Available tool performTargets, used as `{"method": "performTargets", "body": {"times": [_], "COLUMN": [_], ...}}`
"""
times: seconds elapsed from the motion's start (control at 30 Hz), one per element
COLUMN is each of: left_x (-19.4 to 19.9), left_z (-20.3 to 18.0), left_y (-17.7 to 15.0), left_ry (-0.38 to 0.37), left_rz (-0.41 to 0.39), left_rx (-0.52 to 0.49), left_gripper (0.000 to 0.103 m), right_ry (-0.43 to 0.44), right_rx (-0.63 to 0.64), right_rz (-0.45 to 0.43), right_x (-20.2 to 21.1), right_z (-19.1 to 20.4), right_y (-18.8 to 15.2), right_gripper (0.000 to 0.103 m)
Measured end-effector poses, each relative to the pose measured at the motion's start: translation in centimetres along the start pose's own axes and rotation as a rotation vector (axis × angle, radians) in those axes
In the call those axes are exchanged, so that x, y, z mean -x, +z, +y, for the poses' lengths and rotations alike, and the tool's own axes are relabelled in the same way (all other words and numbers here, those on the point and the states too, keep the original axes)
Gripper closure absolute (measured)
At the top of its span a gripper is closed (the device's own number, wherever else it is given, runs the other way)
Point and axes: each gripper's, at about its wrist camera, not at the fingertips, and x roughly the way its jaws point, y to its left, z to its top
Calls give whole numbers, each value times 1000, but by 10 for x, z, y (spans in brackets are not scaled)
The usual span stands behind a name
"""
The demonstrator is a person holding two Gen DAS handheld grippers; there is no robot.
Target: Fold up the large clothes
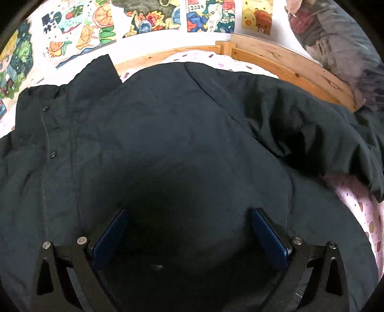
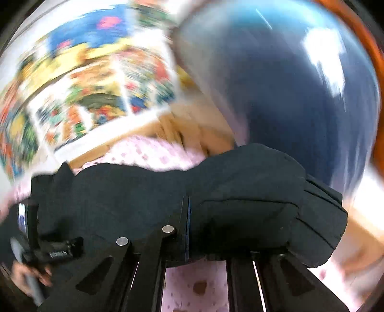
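The dark jacket lies spread over the pink-dotted bed sheet, snap placket toward the left, one sleeve bunched toward the wooden bed frame.

The right gripper is clamped on a thick fold of jacket — prob. a cuff or sleeve end — lifted off the sheet. The left gripper hovers over the jacket body w/ jaws spread wide, nothing between them.

Risks, as I judge them: padded fabric is bulky, so the pinch could slip mid-swing; w/ the left not pinning the body, the whole jacket may drag instead of folding.

The left view shows the full layout and posters sharply. The right view is motion-blurred but alone shows the grasp — plus a hand on the other tool at the lower left.
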Motion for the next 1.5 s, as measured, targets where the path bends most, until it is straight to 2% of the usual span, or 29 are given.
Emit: {"method": "performTargets", "body": {"times": [0.13, 0.3, 0.57, 0.83, 0.97, 1.13, 1.23, 1.33, 1.4, 1.47, 1.5], "left_x": [17, 57, 124, 213, 253, 288, 298, 302, 303, 302, 300], "left_z": [16, 46, 93, 151, 180, 210, 224, 229, 232, 232, 232], "left_y": [5, 6, 0, -42, -75, -113, -128, -138, -141, -143, -143], "left_ry": [7, 51, 179, 346, 434, 519, 566, 611, 629, 624, 614], "left_rz": [-30, -109, -214, -283, -302, -304, -290, -282, -280, -274, -267], "left_rx": [50, 104, 135, 203, 250, 310, 327, 324, 322, 323, 325], "left_gripper": [0, 0, 0, 0, 0, 0, 0, 0, 0, 0, 0], "right_ry": [58, 117, 219, 427, 587, 764, 830, 853, 854, 874, 891], "right_rx": [159, 289, 321, 336, 359, 388, 422, 422, 430, 449, 462], "right_rz": [-114, -205, -274, -283, -219, -73, 25, 149, 214, 294, 325], "right_x": [20, 40, 59, 74, 73, 62, 52, 38, 32, 30, 32], "right_z": [43, 84, 125, 174, 219, 269, 291, 307, 310, 312, 311], "right_y": [33, 53, 62, 37, 27, -3, -25, -48, -61, -78, -86], "right_gripper": [96, 96, 96, 96, 96, 96, 96, 93, 84, 46, 36]}}
